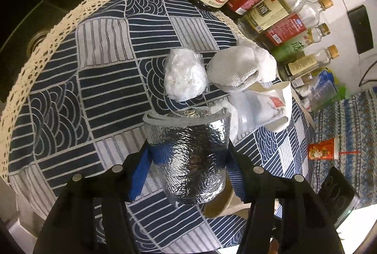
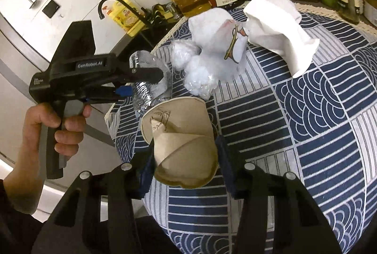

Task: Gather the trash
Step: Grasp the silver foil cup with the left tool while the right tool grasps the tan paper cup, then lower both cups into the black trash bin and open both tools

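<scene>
Fingers (image 1: 150, 159) across upright foil roll (image 1: 190, 159)

On the worktop (image 2: 306, 136), a foil roll (image 1: 188, 159) sits in the left claw (image 1: 188, 155) and a paper cup (image 2: 183, 148) in the right claw (image 2: 183, 155). Beyond them lie a plastic wad (image 1: 186, 75) and a towel (image 1: 242, 70); bottles (image 1: 259, 2) line the far edge.

A home kitchen: a black sink (image 1: 35, 25) with a curved black faucet (image 2: 113, 4), yellow dish soap (image 2: 124, 16), and a row of sauce and oil bottles (image 1: 271, 2) behind the cloth-covered desk (image 1: 94, 79).
</scene>
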The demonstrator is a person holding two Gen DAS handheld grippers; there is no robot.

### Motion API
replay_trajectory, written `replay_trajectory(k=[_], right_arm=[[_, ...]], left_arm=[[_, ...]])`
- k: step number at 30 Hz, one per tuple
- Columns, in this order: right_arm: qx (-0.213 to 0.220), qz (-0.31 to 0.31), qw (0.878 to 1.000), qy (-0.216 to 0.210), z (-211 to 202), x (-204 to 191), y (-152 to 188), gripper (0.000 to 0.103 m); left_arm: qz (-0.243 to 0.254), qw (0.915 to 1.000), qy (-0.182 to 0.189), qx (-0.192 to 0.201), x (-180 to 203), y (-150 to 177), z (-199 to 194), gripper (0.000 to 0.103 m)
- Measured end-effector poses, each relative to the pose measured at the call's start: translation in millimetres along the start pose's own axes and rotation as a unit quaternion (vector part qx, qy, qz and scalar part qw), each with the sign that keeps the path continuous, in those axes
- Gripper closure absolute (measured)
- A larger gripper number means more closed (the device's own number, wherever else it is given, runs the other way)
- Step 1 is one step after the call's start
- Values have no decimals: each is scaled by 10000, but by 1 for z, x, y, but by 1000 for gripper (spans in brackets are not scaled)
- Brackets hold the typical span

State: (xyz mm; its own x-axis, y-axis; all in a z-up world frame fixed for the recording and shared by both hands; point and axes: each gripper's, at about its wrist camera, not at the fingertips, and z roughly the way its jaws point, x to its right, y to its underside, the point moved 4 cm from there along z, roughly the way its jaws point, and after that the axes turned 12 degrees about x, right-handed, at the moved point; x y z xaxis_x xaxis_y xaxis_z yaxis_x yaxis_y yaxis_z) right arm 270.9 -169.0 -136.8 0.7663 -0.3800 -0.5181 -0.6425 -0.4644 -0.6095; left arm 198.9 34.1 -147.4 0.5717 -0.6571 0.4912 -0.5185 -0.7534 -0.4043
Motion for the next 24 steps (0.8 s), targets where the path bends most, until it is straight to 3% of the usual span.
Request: replay_trajectory(k=[12,24], right_arm=[[613,361,9953,657,-21,-47,20,54],[1079,636,9850,1191,-35,-109,45,54]], left_arm=[[552,9970,525,-126,-20,0,-42,46],[1245,9872,944,-327,-35,13,-86,46]])
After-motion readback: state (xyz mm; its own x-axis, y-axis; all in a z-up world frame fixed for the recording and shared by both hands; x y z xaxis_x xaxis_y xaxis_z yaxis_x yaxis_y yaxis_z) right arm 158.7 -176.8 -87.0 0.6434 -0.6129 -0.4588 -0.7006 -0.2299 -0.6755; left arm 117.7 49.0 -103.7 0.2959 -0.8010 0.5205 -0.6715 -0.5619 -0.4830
